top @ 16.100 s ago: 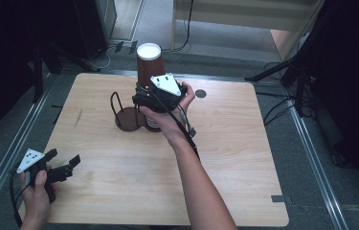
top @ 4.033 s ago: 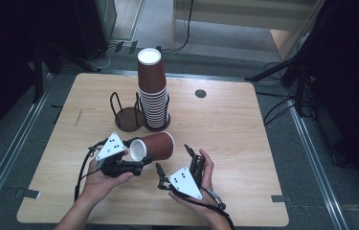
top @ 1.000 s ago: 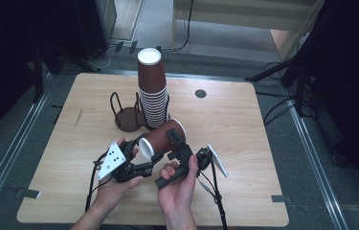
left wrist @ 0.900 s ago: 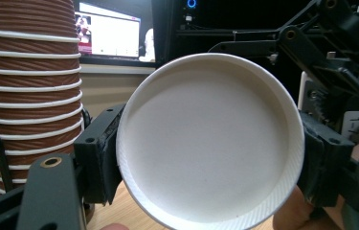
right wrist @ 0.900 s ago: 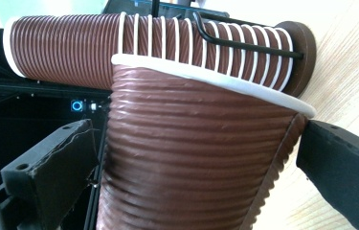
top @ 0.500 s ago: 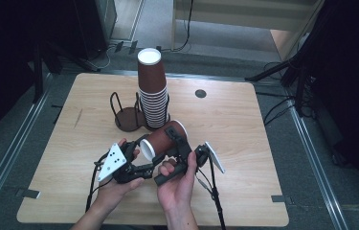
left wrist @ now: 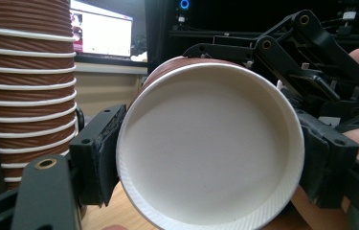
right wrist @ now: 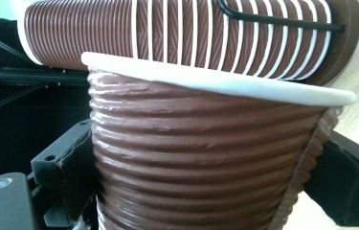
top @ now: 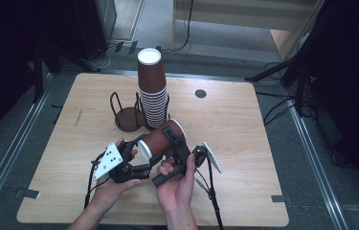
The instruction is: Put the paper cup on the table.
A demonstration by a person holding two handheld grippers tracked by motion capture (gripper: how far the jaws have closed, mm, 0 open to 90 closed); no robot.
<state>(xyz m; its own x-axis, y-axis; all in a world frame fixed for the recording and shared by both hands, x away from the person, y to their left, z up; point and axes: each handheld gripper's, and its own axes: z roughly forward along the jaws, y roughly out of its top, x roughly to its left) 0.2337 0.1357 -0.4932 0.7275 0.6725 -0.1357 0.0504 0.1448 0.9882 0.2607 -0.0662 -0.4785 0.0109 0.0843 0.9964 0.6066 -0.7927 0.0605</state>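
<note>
A brown ribbed paper cup (top: 160, 139) lies on its side just above the table, between both grippers. My right gripper (top: 173, 143) is shut on the cup's body (right wrist: 206, 158) below its white rim, and the wall is dented at one jaw. My left gripper (top: 141, 155) straddles the white base (left wrist: 210, 153). Its jaws have just been opening. The pads (left wrist: 103, 153) sit close beside the base, which looks round and unsqueezed. A tall stack of the same cups (top: 151, 91) stands in a wire holder right behind.
An empty round wire holder (top: 128, 117) stands left of the stack. The wooden table (top: 253, 143) has bare room at right and far left. A small dark disc (top: 200, 93) sits near the back edge. Both hands and cables are at the front edge.
Nothing has visibly moved over the last second. Four seconds ago the left gripper held the cup alone and the right gripper was apart from it; now the right jaws hold it.
</note>
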